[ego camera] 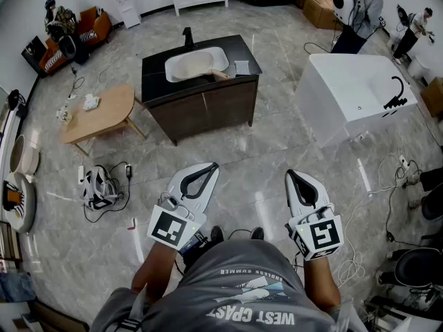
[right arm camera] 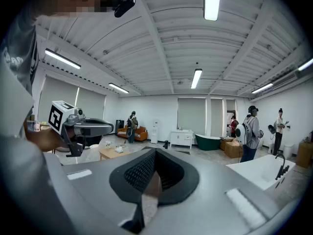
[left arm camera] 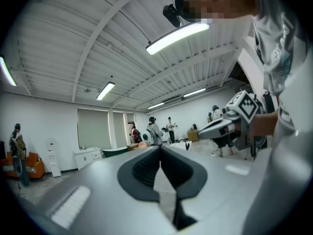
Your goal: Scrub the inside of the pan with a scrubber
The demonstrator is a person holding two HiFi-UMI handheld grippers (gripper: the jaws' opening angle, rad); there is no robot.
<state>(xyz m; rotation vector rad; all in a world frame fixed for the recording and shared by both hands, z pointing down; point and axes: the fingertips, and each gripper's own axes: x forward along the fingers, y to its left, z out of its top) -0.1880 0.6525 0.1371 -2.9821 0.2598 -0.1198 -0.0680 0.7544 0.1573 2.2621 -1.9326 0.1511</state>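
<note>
A dark sink cabinet [ego camera: 201, 99] stands a few steps ahead of me. In its white basin [ego camera: 169, 68] lies what looks like a pale pan [ego camera: 192, 65] with a brown handle. A small grey pad [ego camera: 241, 68] rests on the counter to the right of the basin. My left gripper [ego camera: 210, 166] and right gripper [ego camera: 291, 175] are held close to my body, pointing forward over the floor, far from the sink. Both are shut with nothing between the jaws, as the left gripper [left arm camera: 159, 148] and right gripper [right arm camera: 154, 151] show in their own views.
A low wooden table [ego camera: 100, 113] stands left of the cabinet and a white bathtub [ego camera: 356, 95] to its right. Cables and a headset device [ego camera: 100, 189] lie on the tiled floor at left. People [ego camera: 360, 9] stand at the far right.
</note>
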